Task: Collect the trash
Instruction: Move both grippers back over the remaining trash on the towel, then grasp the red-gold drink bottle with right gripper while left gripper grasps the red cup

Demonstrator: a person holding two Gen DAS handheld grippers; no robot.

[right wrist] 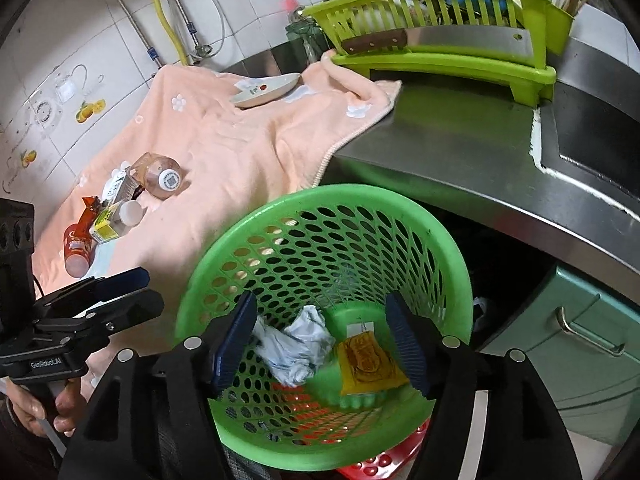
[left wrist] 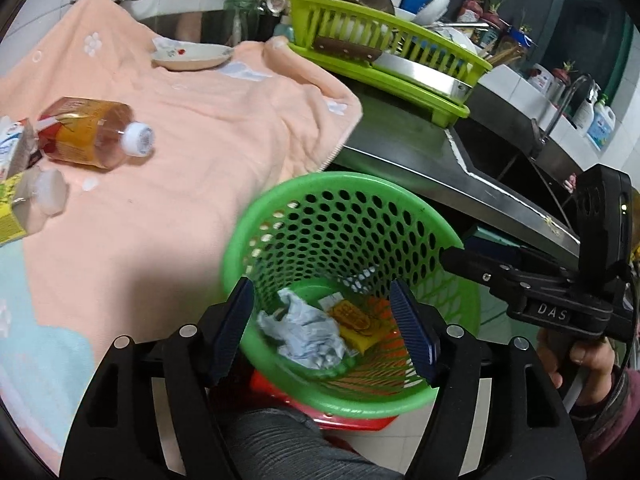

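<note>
Green basket (right wrist: pixel 320 248) already holds crumpled paper (right wrist: pixel 296 344) and a yellow packet (right wrist: pixel 370 362); both grippers, left gripper (left wrist: pixel 324 328) and right gripper (right wrist: pixel 320 340), hover above it, spread and empty. The bottle (left wrist: pixel 94 136) (round, lying sideways) on the peach towel (left wrist: pixel 208 128) could roll from a careless pinch.
</note>
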